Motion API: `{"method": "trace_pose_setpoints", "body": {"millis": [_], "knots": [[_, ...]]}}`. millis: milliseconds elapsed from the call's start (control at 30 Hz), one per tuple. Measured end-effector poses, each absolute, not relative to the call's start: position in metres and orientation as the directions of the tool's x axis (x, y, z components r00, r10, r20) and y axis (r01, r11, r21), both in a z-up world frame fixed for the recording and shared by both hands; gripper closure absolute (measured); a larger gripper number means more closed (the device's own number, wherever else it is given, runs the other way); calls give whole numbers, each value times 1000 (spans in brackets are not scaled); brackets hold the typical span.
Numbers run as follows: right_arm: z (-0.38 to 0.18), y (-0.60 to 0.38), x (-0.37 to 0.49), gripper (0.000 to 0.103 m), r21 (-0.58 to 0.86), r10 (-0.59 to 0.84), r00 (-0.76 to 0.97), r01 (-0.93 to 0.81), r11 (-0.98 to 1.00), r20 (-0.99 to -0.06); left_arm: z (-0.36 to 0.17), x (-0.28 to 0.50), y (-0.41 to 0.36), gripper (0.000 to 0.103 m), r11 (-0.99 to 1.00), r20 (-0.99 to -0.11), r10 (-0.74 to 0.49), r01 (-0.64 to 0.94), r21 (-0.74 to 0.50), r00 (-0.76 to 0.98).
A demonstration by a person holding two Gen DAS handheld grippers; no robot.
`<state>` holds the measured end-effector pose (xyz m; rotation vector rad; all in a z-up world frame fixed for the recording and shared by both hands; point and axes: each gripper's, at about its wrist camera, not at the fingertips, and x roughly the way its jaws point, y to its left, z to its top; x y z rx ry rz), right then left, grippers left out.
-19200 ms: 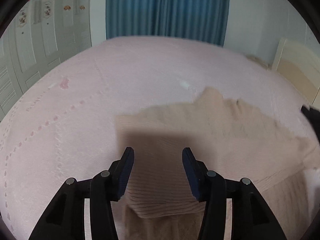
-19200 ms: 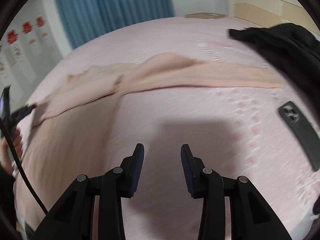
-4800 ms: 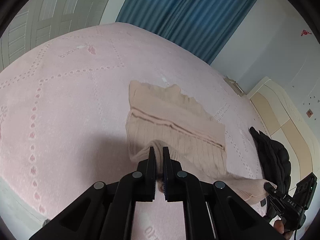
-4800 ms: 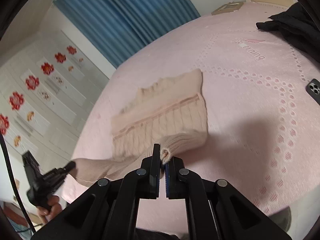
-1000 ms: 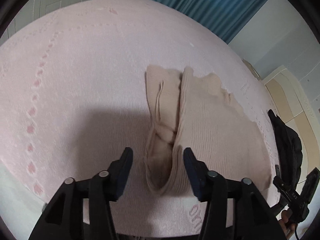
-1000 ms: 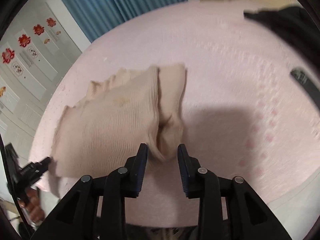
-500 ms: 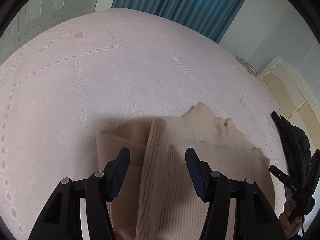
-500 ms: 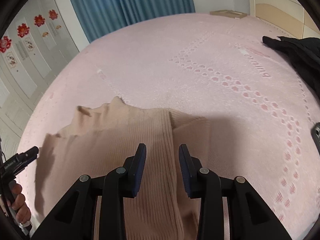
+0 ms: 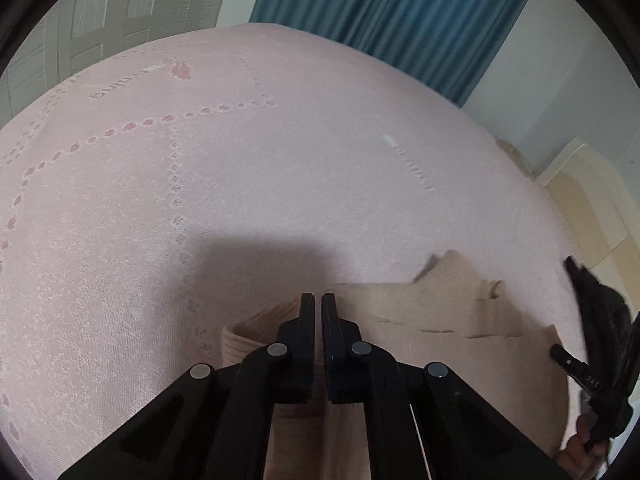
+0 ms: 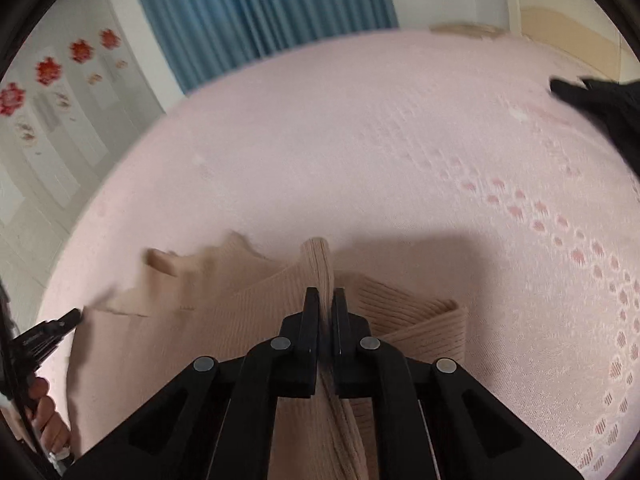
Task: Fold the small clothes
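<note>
A beige ribbed knit sweater (image 9: pixel 452 320) lies partly folded on the pink bedspread (image 9: pixel 280 160). My left gripper (image 9: pixel 318 300) is shut on a fold at the sweater's left edge. In the right wrist view the sweater (image 10: pixel 224 320) spreads left and below, and my right gripper (image 10: pixel 326 296) is shut on a raised ridge of its fabric near the right edge. The other gripper shows at the frame edge in each view.
A black garment (image 10: pixel 600 108) lies on the bed to the right; it also shows in the left wrist view (image 9: pixel 600 320). Blue curtains (image 9: pixel 400 12) hang behind the bed. A cream headboard (image 10: pixel 560 4) is at the far right.
Both grippers were open over the folded sweater half a second ago. Both have moved down onto it and closed on its fabric.
</note>
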<state>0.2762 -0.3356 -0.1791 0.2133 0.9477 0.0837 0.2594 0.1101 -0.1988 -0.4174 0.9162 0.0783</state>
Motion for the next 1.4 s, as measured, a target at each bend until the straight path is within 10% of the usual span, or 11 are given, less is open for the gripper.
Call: {"method": "trace_pose_setpoints", "body": {"millis": [200,400,667,1400], "knots": [[-186,-333,272,84,139,92,516,54,989,-852,-208,260,121,92,900,-816,-183,-241,-364,548],[-147,-295,233,71,149,142,576,-37,988,-805,-182,230,129,39,904,-756,-215,-167,-394,619],[-168,-216,177,67,128,221,530,-206,970,-819,-179,186,149,38,912,-744,-254,-104,-397,618],[-205,-190,290,61,8,16,473,-18,1000,-881,-212,129,167,38,824,-702,-496,20,-567,511]]}}
